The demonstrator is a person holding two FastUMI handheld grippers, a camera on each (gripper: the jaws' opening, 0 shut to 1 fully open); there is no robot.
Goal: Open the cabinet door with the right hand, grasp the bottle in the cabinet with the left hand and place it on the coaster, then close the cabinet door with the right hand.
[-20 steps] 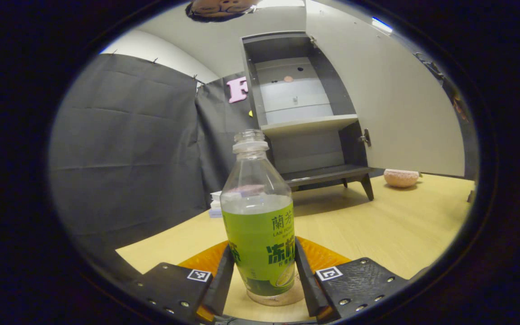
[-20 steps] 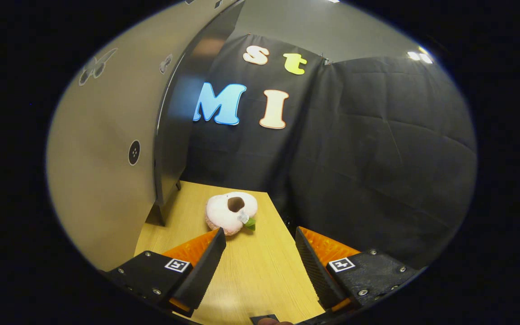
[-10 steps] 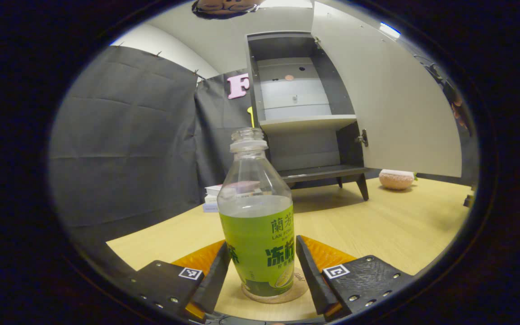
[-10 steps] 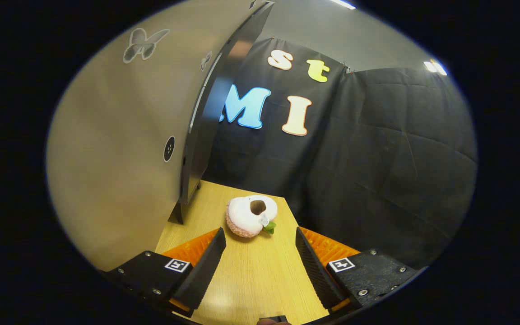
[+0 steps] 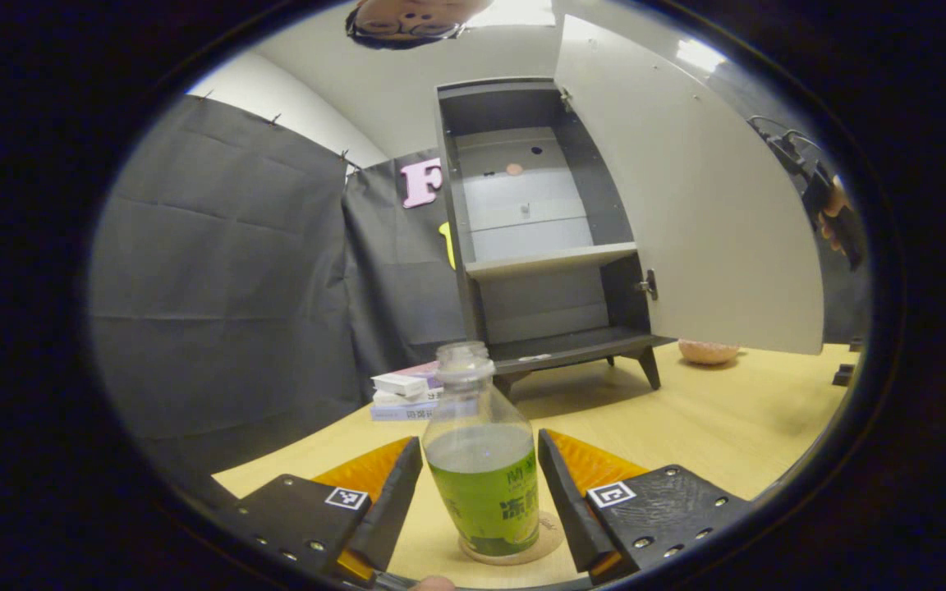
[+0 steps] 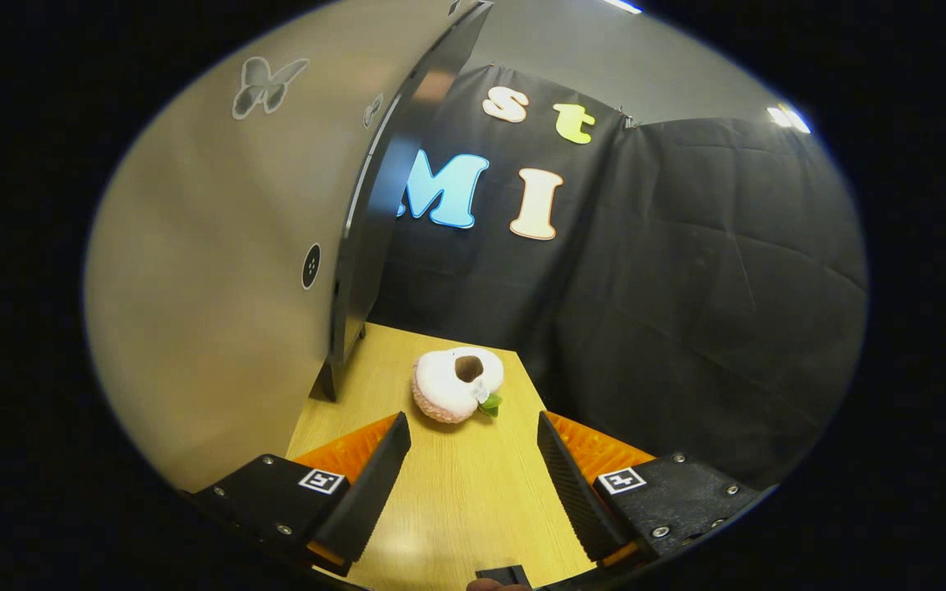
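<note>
The clear bottle (image 5: pixel 481 480), green-labelled and uncapped, stands upright on a round coaster (image 5: pixel 553 529) on the wooden table. My left gripper (image 5: pixel 479 439) is open, and the bottle stands free between its fingers (image 5: pixel 395 501), a little ahead of them. Behind it stands the grey cabinet (image 5: pixel 534 246) with its shelves bare and its pale door (image 5: pixel 686 205) swung wide open. The right gripper (image 5: pixel 830 205), in a hand, shows past the door's outer edge. In the right gripper view my right gripper (image 6: pixel 473 431) is open and holds nothing, close beside the door's outer face (image 6: pixel 218 271).
A pink plush toy (image 6: pixel 456 386) lies on the table (image 6: pixel 456 509) just ahead of the right gripper, also seen as the plush toy (image 5: pixel 707 351) beyond the door. A small stack of books (image 5: pixel 407 394) sits left of the cabinet. Black cloth walls close the booth.
The bottle came down onto the coaster and my left gripper let go and drew back from it. The right gripper shifted a little along the door, staying open.
</note>
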